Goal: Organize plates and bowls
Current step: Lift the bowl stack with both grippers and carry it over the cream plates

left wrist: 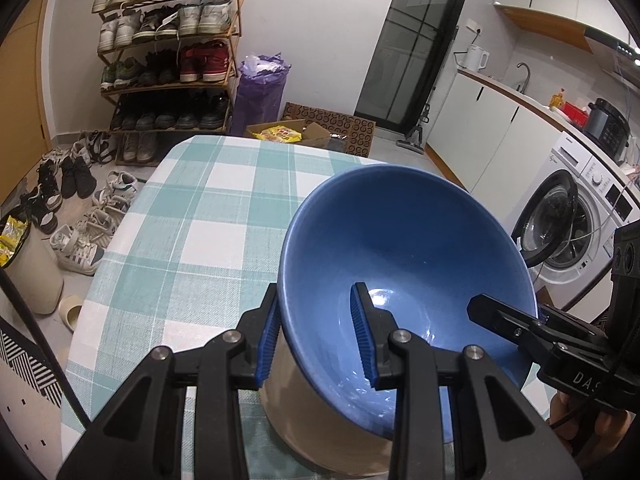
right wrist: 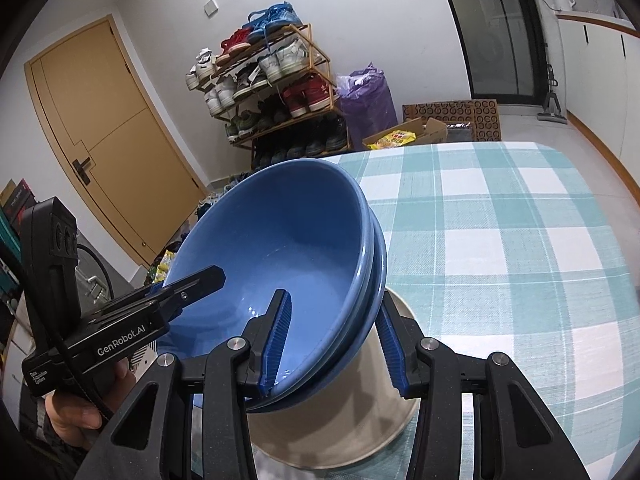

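A nested stack of blue bowls with cream outsides sits tilted over the near part of the checked tablecloth. My left gripper is shut on the stack's left rim, one blue pad inside and one outside. My right gripper is shut on the opposite rim of the bowls, where at least two rims show. Each gripper also appears in the other's view: the right gripper at the right, the left gripper at the left. Whether the base rests on the cloth I cannot tell.
Beyond the table stand a shoe rack, loose shoes on the floor, a purple bag and an open cardboard box. A washing machine and a counter are at the right. A bin stands left, near a door.
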The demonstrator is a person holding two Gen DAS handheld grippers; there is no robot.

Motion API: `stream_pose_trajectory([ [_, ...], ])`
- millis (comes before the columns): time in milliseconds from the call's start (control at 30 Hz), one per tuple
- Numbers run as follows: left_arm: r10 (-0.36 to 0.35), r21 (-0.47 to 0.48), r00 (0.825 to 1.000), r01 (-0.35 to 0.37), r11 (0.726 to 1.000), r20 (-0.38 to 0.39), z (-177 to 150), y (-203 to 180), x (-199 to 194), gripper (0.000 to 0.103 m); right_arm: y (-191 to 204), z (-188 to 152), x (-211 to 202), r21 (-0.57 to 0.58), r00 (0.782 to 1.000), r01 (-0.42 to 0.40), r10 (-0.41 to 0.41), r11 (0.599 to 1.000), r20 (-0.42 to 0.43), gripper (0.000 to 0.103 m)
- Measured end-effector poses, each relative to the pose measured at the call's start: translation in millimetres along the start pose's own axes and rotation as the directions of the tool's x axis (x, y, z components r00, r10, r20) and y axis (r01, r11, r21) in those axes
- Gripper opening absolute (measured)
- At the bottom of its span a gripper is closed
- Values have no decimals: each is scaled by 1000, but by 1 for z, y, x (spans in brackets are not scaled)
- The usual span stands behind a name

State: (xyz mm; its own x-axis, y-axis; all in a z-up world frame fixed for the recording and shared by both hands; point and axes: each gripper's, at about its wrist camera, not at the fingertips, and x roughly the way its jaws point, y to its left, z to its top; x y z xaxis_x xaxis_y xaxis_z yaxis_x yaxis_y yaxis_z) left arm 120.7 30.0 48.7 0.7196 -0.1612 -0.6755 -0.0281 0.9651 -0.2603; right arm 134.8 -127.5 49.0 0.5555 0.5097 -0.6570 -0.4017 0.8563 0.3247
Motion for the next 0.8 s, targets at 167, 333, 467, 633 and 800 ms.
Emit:
stream_pose_trajectory([
  [167,6,-1,1000,-6,1000,-17,-3,2,8,33,-3,-3,11,3,1000,-1,1,1000,-20,44],
  [333,6,-5,999,-7,1000,-34,-6,4,15,33,-8,-5,18,6,999,3,-3,1000,-40,44],
  [467,8,-7,999,-8,1000,-48,-8,5,20,33,-11,-6,23,11,999,10,-10,1000,-52,44],
  [633,5,-6,998,-6,1000,-65,-10,6,25,33,-13,-7,29,15,998,19,-18,1000,-66,44],
  [800,-2,-6,998,2,1000,-67,-9,6,26,33,-14,-6,31,19,997,23,-22,1000,-68,44],
])
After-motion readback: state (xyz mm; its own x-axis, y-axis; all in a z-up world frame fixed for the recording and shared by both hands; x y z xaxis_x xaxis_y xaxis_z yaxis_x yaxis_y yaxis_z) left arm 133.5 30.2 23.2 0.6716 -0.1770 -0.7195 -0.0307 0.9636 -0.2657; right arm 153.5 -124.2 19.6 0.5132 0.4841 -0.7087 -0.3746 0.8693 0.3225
